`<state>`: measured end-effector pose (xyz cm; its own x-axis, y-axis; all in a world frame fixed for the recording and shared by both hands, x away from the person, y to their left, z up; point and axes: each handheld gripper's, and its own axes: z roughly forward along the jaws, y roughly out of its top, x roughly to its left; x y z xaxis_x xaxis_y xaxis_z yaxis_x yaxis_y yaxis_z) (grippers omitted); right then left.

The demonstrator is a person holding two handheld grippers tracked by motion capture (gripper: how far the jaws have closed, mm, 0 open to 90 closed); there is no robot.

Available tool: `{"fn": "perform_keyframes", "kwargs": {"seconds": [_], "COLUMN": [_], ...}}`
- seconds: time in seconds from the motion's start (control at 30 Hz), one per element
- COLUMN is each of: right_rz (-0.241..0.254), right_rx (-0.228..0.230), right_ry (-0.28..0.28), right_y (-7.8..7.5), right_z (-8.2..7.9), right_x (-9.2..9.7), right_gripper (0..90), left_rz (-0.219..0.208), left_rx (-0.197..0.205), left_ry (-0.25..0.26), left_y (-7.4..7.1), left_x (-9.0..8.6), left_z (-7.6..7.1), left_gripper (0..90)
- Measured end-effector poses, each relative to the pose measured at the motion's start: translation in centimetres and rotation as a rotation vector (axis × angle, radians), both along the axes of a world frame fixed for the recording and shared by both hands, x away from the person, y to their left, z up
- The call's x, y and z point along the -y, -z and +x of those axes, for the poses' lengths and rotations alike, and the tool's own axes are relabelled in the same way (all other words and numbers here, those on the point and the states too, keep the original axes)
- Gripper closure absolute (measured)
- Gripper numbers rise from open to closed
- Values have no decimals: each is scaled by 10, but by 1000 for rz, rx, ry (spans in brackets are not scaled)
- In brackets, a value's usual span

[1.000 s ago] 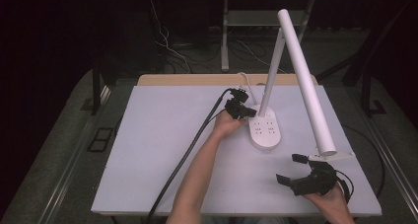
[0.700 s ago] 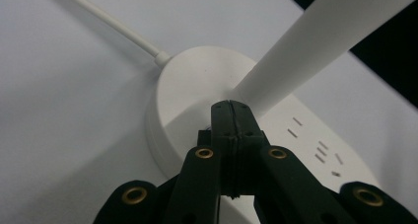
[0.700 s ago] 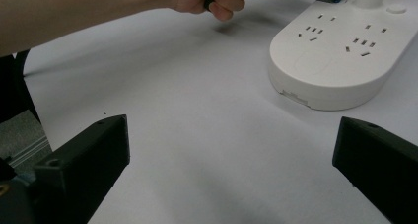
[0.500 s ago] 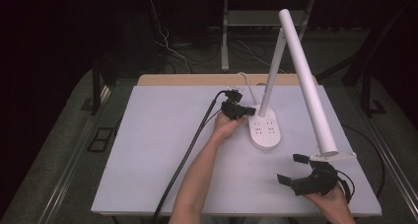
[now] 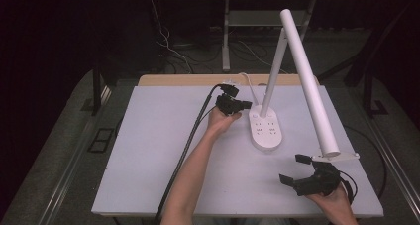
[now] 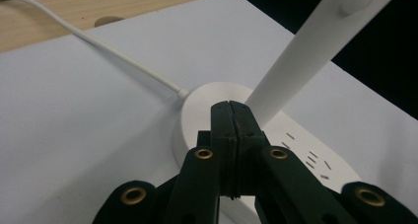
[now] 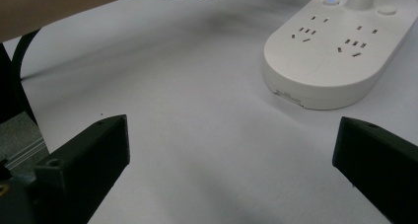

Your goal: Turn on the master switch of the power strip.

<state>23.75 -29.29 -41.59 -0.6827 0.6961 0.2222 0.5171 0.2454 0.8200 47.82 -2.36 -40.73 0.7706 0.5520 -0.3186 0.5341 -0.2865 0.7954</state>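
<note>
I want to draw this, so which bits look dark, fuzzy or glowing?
High view: the floor around the white table is nearly black. Left gripper view: the shut left claw is close up and soft. Right gripper view: a small blue light glows on the lamp base.

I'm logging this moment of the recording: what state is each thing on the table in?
Desk lamp: upright on the table, arm raised, head angled down to the right, small blue light lit on its base.
Lamp cord: attached to the base.
Left gripper: shut, empty, over the base.
Right gripper: open, empty.
</note>
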Motion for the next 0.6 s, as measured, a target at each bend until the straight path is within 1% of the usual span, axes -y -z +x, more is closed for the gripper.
{"fn": "perform_keyframes", "kwargs": {"seconds": [0.03,0.13,0.17,0.2,0.23,0.27,0.3,0.33,0.37,0.4,0.43,0.47,0.5,0.53,0.57,0.6], "right_rz": [-1,0,0,0,0,0,1,1,0,0,0,0,1,1,1,1], "right_rx": [-1,-2,-1,-1,0,0,1,1,-1,-1,0,0,2,0,0,0], "right_ry": [0,2,2,2,2,2,1,1,-1,0,0,0,3,3,2,2], "right_y": [0,0,0,0,0,0,0,0,0,0,0,0,0,0,0,0], "right_z": [0,0,0,0,0,0,0,0,0,0,0,0,0,0,0,0], "right_x": [0,0,1,0,0,0,-1,-1,-1,-1,-1,-1,-1,-1,-1,-1], "right_gripper": [3,3,3,3,3,3,3,3,3,3,3,3,3,3,3,3], "left_rz": [10,34,30,30,26,9,-1,-13,22,17,23,22,19,13,15,9], "left_rx": [7,27,33,45,56,56,57,53,61,55,52,55,52,50,45,43], "left_ry": [7,38,34,42,58,61,63,68,104,101,113,119,121,132,136,124], "left_y": [-2,-10,-13,-15,-18,-21,-24,-26,-29,-31,-34,-36,-38,-40,-42,-44], "left_x": [-1,-6,-6,-8,-10,-11,-12,-13,-17,-17,-19,-21,-23,-26,-29,-30], "left_z": [-1,-5,-7,-9,-10,-12,-14,-16,-15,-17,-18,-19,-20,-21,-22,-24], "left_gripper": [869,854,848,837,798,798,737,737,695,641,563,563,528,484,448,413]}}
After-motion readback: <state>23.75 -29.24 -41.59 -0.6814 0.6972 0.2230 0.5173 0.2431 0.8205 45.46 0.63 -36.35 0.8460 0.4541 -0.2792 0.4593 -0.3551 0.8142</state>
